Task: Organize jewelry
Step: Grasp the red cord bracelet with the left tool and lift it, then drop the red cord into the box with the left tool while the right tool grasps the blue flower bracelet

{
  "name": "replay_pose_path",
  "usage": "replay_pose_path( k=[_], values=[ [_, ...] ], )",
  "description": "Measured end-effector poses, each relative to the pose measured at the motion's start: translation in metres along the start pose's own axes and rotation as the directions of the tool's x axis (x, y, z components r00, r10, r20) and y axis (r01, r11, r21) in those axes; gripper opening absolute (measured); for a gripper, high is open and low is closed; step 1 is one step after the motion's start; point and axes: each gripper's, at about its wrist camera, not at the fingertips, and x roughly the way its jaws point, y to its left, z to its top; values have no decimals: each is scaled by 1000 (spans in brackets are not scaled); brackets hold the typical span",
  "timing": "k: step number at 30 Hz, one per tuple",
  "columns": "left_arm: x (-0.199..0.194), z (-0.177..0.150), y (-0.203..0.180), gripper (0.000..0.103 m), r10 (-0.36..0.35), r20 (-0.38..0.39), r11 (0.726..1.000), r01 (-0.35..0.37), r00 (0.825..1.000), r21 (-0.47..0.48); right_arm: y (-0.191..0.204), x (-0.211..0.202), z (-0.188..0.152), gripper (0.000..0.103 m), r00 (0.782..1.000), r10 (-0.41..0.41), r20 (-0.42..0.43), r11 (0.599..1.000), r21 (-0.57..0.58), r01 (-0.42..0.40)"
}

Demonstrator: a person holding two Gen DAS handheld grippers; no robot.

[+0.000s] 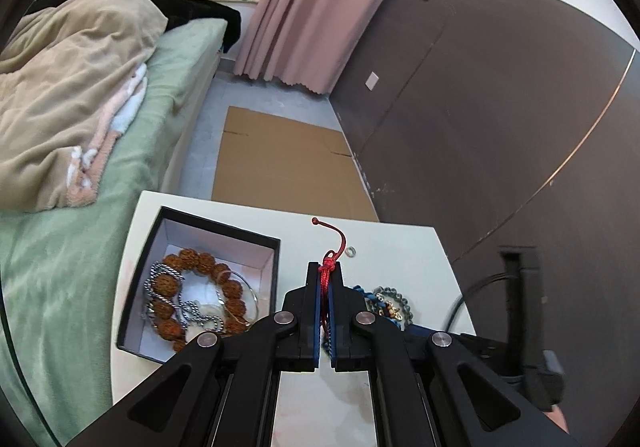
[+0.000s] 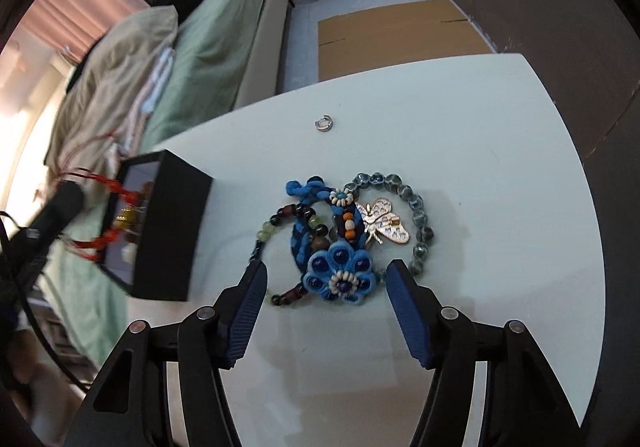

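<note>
My left gripper (image 1: 325, 272) is shut on a red cord bracelet (image 1: 329, 263), whose tail curls up past the fingertips. Left of it a black box (image 1: 218, 229) with a white lining holds a brown seed-bead bracelet (image 1: 200, 261), a silver chain (image 1: 168, 283) and a thin bangle. My right gripper (image 2: 326, 275) is open above a heap of jewelry on the white table (image 2: 500, 167): a blue fabric flower piece (image 2: 340, 273), a grey-green bead bracelet (image 2: 416, 207), a gold butterfly brooch (image 2: 384, 225) and a dark bead strand (image 2: 288, 215). The flower lies between its blue pads without touching them.
A small silver ring (image 2: 325, 123) lies alone further back on the table. The black box (image 2: 168, 231) stands at the table's left edge, with the left gripper and red cords blurred beyond it. A bed (image 1: 80, 127) runs along the left; flat cardboard (image 1: 288, 163) lies on the floor.
</note>
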Motion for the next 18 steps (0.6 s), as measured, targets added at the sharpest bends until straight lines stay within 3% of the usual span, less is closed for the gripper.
replay_pose_path(
  k=[4,6,18],
  values=[
    [-4,1,4,2,7,4,1000,-7,1000,-3,7,5,-1,54,997,-74,13,996,-55,74],
    [-7,2,7,2,6,13,1000,-6,1000,-9,7,3,-3,35,996,-88,26,994,-66,90],
    [-27,1,16,2,46,48,999,-46,998,5,-3,-41,-10,34,992,21,125,1000,12,-22]
  ],
)
